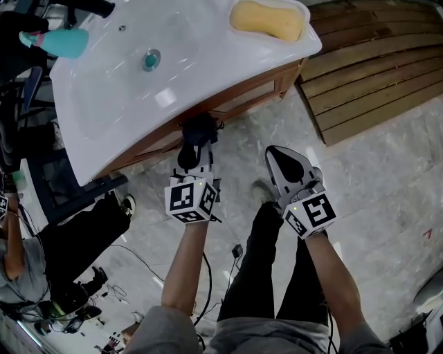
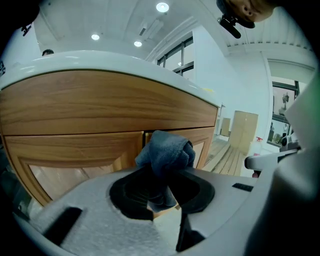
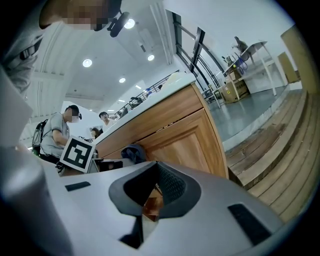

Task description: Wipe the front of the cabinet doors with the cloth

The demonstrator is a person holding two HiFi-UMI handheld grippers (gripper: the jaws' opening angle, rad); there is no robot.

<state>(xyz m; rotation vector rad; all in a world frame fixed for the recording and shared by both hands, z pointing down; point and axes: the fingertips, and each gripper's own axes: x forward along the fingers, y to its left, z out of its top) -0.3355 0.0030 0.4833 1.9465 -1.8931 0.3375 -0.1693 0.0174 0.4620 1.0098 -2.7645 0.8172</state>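
Observation:
A dark blue cloth (image 2: pixel 166 152) is bunched between the jaws of my left gripper (image 2: pixel 159 187), which is shut on it. In the head view the cloth (image 1: pixel 199 128) presses against the wooden cabinet front (image 1: pixel 228 100) just below the white basin (image 1: pixel 138 90). The left gripper view shows the cloth at the seam between the two cabinet doors (image 2: pixel 75 150). My right gripper (image 1: pixel 291 164) hangs shut and empty to the right, away from the cabinet. In the right gripper view the right door panel (image 3: pixel 182 145) and the cloth (image 3: pixel 132 152) are visible.
A yellow sponge (image 1: pixel 266 19) lies on the basin's far corner and a teal bottle (image 1: pixel 59 41) at its left. Wooden slats (image 1: pixel 374 62) cover the floor on the right. A seated person (image 1: pixel 41 256) and cables (image 1: pixel 124 276) are at the lower left.

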